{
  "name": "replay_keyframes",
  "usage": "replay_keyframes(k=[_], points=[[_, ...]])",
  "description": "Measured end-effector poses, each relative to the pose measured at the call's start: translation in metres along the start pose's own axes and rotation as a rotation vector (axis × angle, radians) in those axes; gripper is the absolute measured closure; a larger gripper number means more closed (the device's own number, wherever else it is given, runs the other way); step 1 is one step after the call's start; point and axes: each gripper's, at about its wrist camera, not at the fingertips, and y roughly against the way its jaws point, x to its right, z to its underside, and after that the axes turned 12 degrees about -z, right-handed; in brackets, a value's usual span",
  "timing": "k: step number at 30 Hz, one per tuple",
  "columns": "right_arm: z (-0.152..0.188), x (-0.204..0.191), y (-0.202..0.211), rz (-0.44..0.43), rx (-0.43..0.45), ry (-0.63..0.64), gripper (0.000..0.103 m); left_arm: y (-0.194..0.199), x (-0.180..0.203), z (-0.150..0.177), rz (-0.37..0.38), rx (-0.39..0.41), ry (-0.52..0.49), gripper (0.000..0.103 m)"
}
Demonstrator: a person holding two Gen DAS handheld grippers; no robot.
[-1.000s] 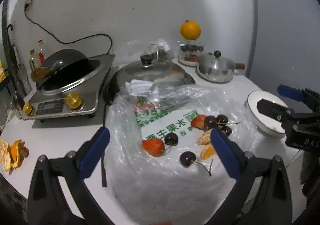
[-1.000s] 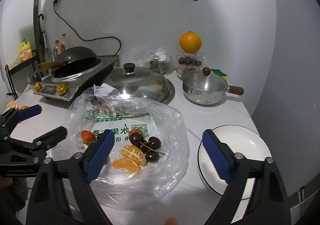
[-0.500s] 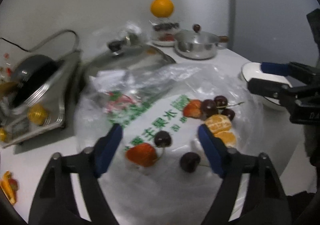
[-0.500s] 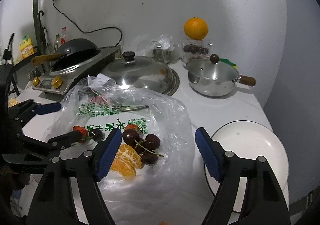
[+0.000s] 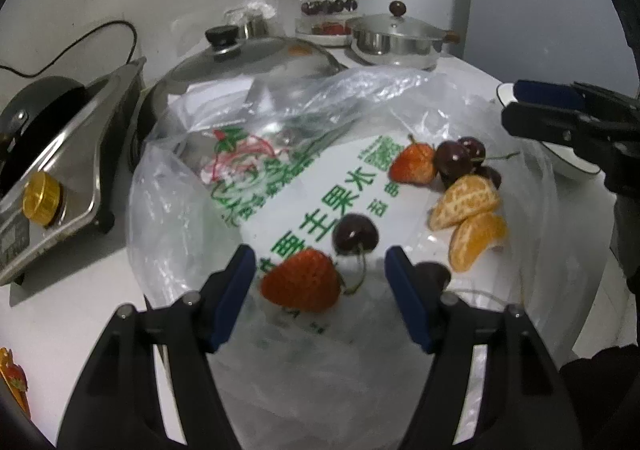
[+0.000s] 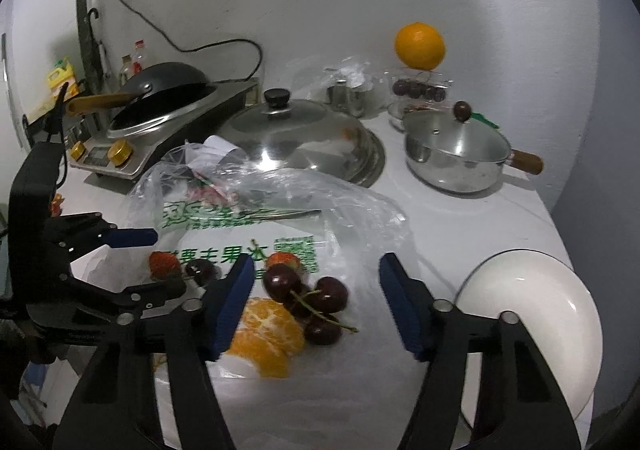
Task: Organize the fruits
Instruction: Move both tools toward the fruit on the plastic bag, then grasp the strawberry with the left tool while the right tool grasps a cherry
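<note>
Moved: both my claws have dropped closer over the plastic bag (image 5: pixel 192 210) and narrowed from wide.
Left gripper (image 5: pixel 320 282): closing, about half open; strawberry (image 5: pixel 300 284) lies between the pads, untouched.
Right gripper (image 6: pixel 316 302): closing, half open over the cherries (image 6: pixel 308 290), gripping nothing.
Bag: flat, holding strawberries, cherries, orange segments (image 5: pixel 468 218).
White plate (image 6: pixel 560 314): right of the bag, near the counter edge.
Counter (image 6: pixel 460 218): white; lidded pot (image 6: pixel 452 154), wok lid, cooker behind.
</note>
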Motion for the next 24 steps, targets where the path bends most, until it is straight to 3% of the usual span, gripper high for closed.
replay_keyframes(k=[10, 14, 21, 24], points=[[-0.001, -0.042, -0.017, -0.131, -0.044, 0.094, 0.047, -0.004, -0.011, 0.013, 0.012, -0.023, -0.023, 0.035], [0.004, -0.055, -0.030, -0.178, -0.093, 0.111, 0.055, -0.008, -0.012, 0.012, -0.003, -0.026, -0.039, 0.035], [0.018, -0.069, -0.049, -0.212, -0.179, 0.116, 0.056, -0.012, -0.014, 0.013, -0.005, -0.033, -0.031, 0.046], [0.024, -0.071, -0.056, -0.221, -0.209, 0.108, 0.062, -0.013, -0.015, 0.013, 0.003, -0.043, -0.020, 0.049]])
